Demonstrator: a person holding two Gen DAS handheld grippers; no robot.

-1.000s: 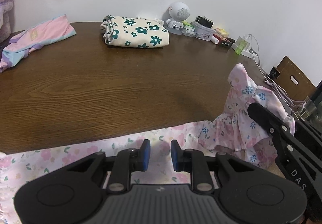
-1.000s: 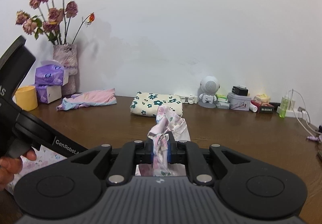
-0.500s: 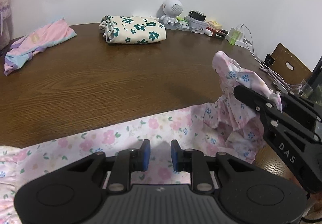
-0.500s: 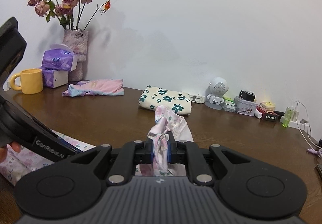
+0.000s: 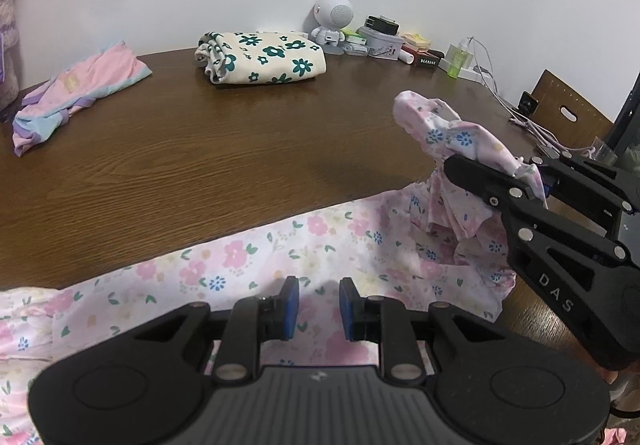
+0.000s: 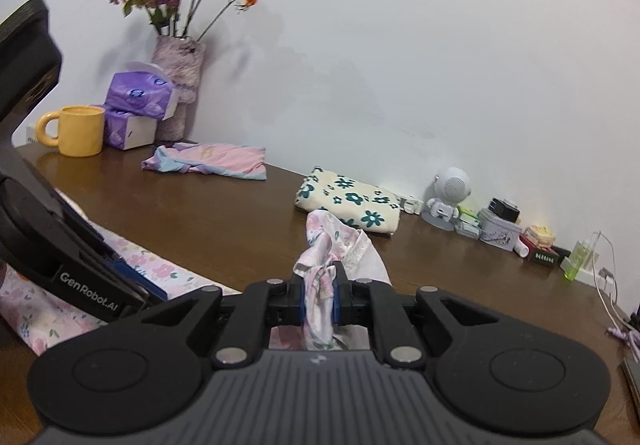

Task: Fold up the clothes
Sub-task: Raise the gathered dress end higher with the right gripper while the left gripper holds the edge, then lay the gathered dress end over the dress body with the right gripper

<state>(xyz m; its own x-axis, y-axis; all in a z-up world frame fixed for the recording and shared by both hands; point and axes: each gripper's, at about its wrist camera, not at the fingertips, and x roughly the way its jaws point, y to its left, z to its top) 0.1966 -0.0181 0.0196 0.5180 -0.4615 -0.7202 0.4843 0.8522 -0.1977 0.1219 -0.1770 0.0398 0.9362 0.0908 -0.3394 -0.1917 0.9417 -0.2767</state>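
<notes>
The right gripper [image 6: 319, 291] was clamped on a bunched corner of the floral garment [image 5: 248, 265], lifting it clear of the wooden table [image 5: 200, 149]. The left gripper [image 5: 318, 303] pointed steeply down over the spread cloth, its jaws a little apart; whether any fabric lay between them could not be told. The garment lay along the table's near edge. It looked light, thin and limp, likely to slide and sag, so hems or corners seemed the best holds. The right gripper was angled shallowly towards the wall.
</notes>
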